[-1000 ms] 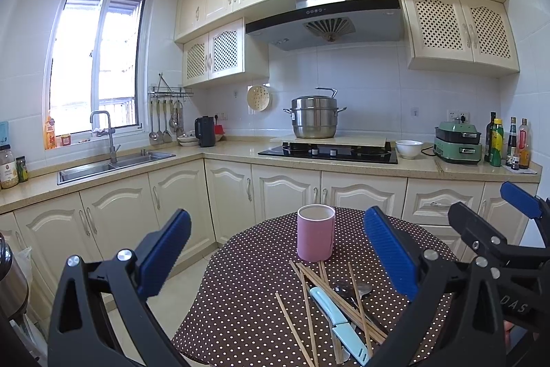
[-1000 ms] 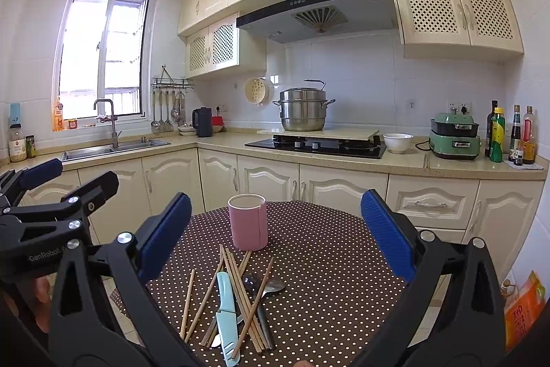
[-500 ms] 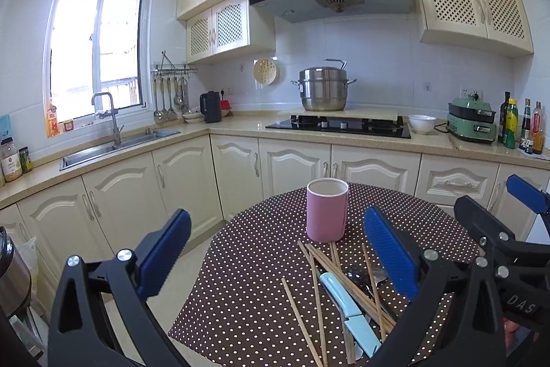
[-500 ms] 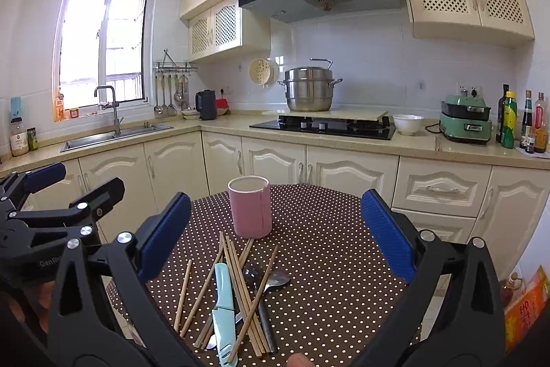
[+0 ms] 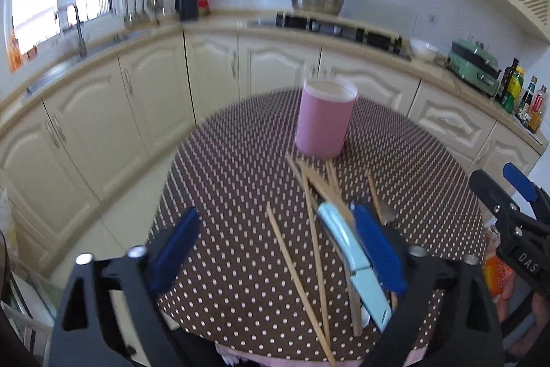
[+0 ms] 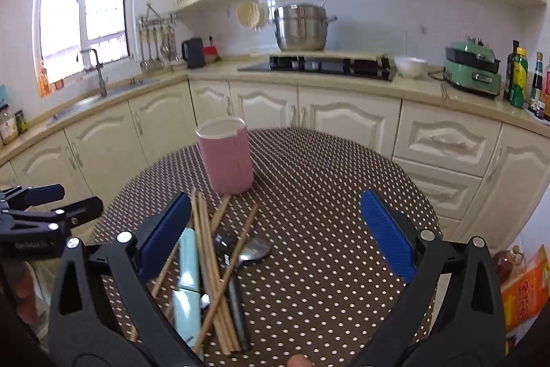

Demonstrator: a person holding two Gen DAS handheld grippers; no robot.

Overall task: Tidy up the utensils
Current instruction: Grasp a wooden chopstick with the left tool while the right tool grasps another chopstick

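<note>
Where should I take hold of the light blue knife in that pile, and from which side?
Grip the light blue knife across its handle end, the half nearer the pink cup, coming down from above. It lies flat on the dotted tablecloth at the pile's left edge, with chopsticks crowding its right side, so the left tongs probably have the clearer approach, from the open left.

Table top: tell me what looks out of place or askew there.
The utensils lie in a crossed heap on the dotted tablecloth instead of standing in the pink cup: wooden chopsticks fan out at odd angles over a light blue knife and a metal spoon. The cup stands upright just behind the pile. Nothing looks spilled or broken.
</note>
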